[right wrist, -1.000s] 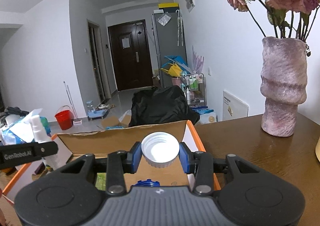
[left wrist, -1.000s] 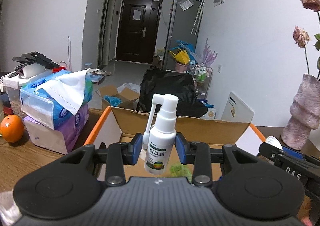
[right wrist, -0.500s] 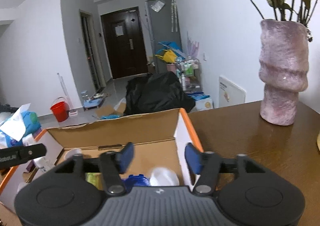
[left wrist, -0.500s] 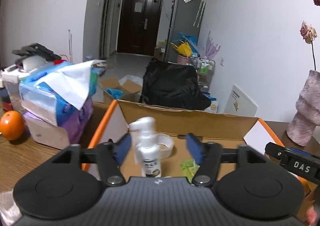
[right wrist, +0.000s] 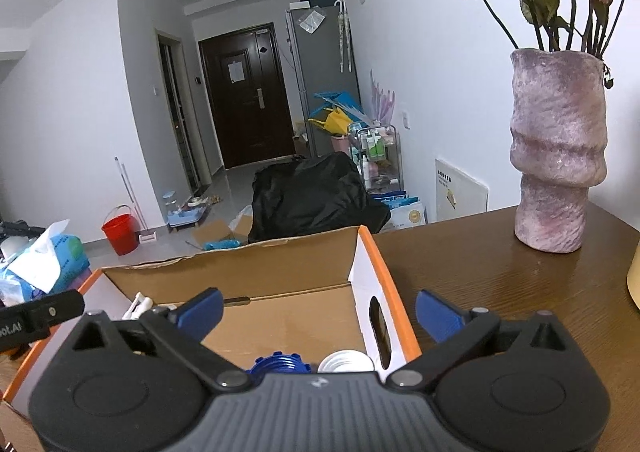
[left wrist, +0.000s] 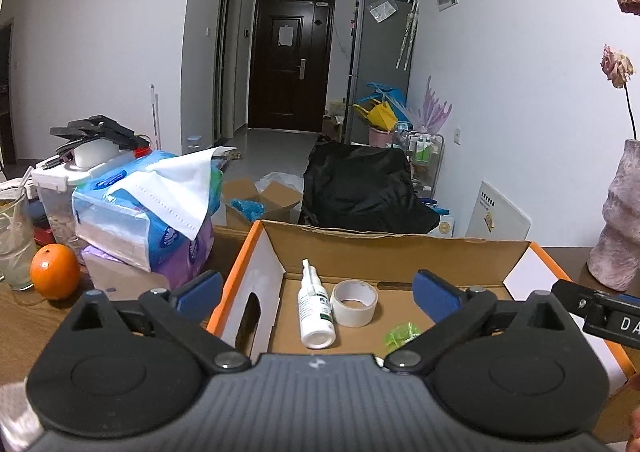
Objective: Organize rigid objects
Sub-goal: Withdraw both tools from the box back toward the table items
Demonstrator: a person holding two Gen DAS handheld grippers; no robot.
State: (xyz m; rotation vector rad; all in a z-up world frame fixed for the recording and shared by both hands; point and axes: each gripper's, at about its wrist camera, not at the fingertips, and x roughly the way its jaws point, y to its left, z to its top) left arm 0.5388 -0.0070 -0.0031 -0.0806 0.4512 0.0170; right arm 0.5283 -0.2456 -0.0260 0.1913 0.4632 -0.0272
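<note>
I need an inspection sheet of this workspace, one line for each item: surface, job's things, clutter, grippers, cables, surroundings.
Surface: brown wooden table.
Job's things: cardboard box holds spray bottle lying down, tape roll, white cap, blue part.
Clutter: tissue packs, orange, glass, vase.
Grippers: left gripper and right gripper opening, nothing between them.
Cables: nothing seen.
Surroundings: dark door, fridge, red bucket.
</note>
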